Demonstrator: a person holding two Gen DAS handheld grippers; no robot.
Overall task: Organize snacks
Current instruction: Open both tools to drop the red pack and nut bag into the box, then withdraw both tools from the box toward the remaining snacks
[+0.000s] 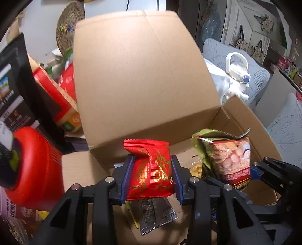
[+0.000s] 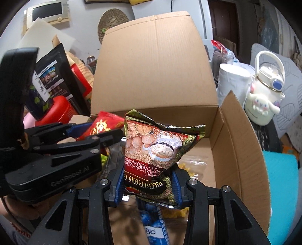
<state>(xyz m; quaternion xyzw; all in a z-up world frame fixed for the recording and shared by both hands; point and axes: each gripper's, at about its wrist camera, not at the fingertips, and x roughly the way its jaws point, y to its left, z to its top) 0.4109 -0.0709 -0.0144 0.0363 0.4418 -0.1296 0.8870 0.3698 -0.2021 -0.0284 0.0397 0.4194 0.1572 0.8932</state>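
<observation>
Below our left gripper (image 1: 152, 169) a silver packet (image 1: 154, 214) lies half hidden; it clamps the red packet (image 1: 151, 169). Our right gripper (image 2: 148, 181) clamps the cereal packet (image 2: 156, 150).

"GenRobot.AI" on left tongs (image 2: 105, 132); "NUTRITIOUS" on cereal packet (image 2: 156, 150).

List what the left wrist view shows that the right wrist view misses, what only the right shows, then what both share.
Only the left wrist view: a silver foil packet lying in the box below the left gripper.

Only the right wrist view: a blue packet low in the box, and a wall panel with a dark screen.

Both: the open cardboard box, the red packet shut between the left gripper's fingers, the green cereal packet held in the right gripper, the red tin and the white character bottle.
</observation>
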